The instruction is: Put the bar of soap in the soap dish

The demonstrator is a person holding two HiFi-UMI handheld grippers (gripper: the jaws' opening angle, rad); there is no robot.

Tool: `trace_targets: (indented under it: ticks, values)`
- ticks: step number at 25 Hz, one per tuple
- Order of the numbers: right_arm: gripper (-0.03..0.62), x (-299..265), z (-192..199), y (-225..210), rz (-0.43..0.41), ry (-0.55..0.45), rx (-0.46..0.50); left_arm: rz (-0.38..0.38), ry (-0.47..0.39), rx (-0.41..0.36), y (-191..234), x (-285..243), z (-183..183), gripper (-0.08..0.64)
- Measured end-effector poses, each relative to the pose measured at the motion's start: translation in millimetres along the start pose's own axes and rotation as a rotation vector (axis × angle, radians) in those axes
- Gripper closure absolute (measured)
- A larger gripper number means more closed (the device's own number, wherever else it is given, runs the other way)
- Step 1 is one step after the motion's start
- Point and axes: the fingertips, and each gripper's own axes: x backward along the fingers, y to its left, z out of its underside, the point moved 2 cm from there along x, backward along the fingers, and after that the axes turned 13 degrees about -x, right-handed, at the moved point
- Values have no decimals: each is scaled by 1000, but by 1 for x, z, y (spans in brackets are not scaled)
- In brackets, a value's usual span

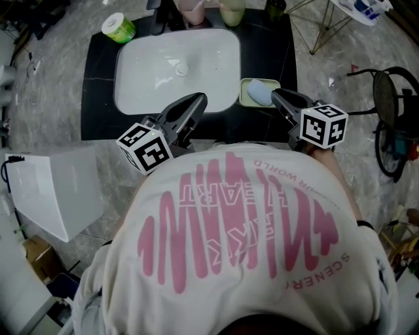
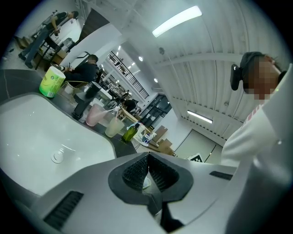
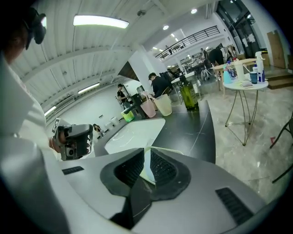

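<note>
A pale blue bar of soap (image 1: 260, 91) lies in the light green soap dish (image 1: 244, 97) on the black counter, just right of the basin. My right gripper (image 1: 276, 95) hovers at the dish's right front corner, shut, with nothing between its jaws. In the right gripper view (image 3: 149, 150) the dish's rim (image 3: 176, 151) shows just beyond the closed tips. My left gripper (image 1: 199, 99) is over the basin's front edge, shut and empty; its tips meet in the left gripper view (image 2: 148, 155).
A white basin (image 1: 131, 85) is set in the black counter (image 1: 98, 98). A green roll (image 1: 118, 27), cups (image 1: 231, 10) and a green bottle (image 3: 187, 93) stand along the back. A white box (image 1: 59, 190) sits at the left, a black chair (image 1: 393, 118) at the right.
</note>
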Motion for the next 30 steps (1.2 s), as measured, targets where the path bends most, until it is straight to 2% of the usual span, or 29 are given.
trace_targets:
  ticks: [5, 14, 30]
  values:
    - [557, 16, -1, 11, -49, -45, -58, 19, 17, -9, -5, -2, 1, 552]
    - [558, 37, -10, 46, -128, -103, -44, 23, 33, -25, -9, 0, 6, 552]
    - [571, 45, -11, 51, -160, -137, -78, 14, 28, -38, -11, 8, 8, 552]
